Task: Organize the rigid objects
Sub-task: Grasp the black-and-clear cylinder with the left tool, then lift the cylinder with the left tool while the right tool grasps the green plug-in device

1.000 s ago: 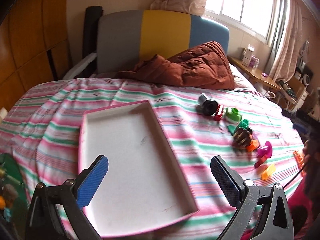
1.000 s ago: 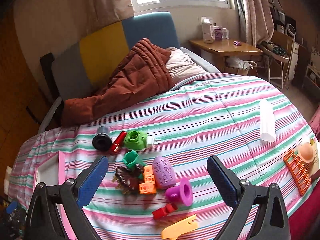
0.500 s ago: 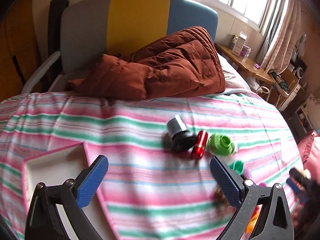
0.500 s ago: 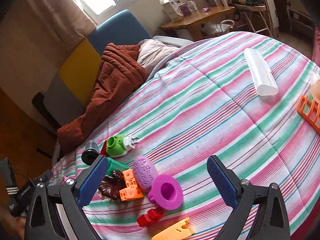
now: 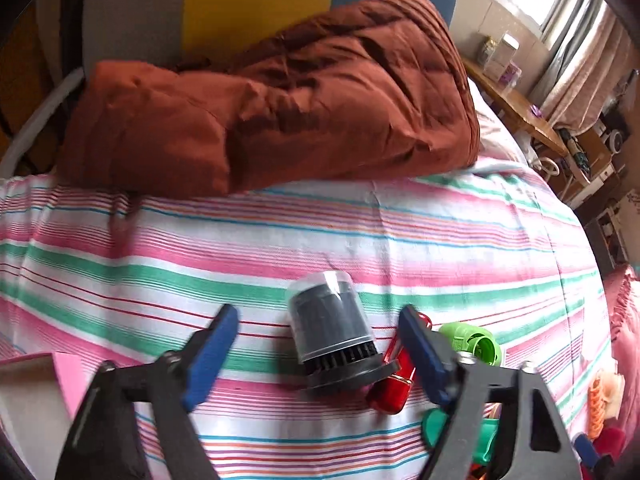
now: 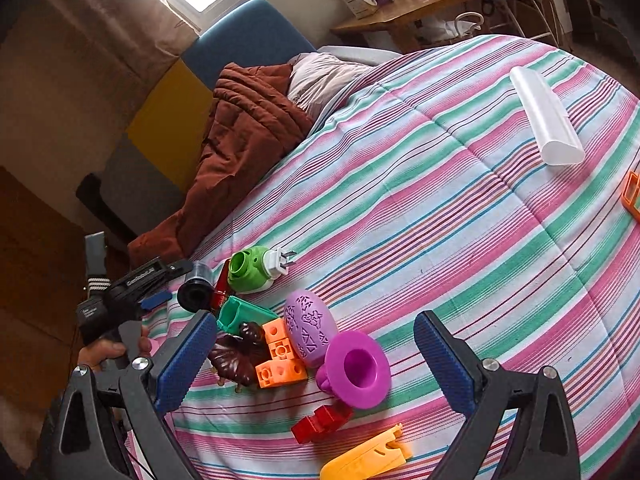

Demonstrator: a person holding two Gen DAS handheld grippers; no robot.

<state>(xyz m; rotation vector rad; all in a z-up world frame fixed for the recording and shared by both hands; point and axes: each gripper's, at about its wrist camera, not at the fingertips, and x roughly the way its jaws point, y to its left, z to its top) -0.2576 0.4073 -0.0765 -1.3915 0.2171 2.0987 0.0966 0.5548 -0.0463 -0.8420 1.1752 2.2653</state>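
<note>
Left wrist view shows the left tongs (image 5: pixel 316 344) spread wide and pinching nothing, with the black capped cylinder (image 5: pixel 334 334) lying on the striped bed (image 5: pixel 400 232) right between the two blue pads (image 5: pixel 212 354), a little nearer the right-hand one. That cylinder rests on its side, tipped slightly: its clear domed end points away from the tongs and its wide black flange faces back toward them, so the long axis runs roughly along the reach and the pads would meet its round flanks. A red tube (image 5: pixel 394 380) lies touching the flange, just beside the right pad, and a green plug-in piece (image 5: pixel 474 342) sits just beyond that; I'd judge a closing squeeze could catch the red tube too unless the tongs shift a touch leftward. A corner of the pink tray (image 5: pixel 60 372) shows near the left pad. From the right wrist view, the right tongs (image 6: pixel 316 364) are likewise spread and empty, hovering over the heap of toys with the purple funnel (image 6: pixel 358 368) and orange block (image 6: pixel 280 360) between their pads; the cylinder lies well off to their far left, so the left hand is plainly the nearer one.
</note>
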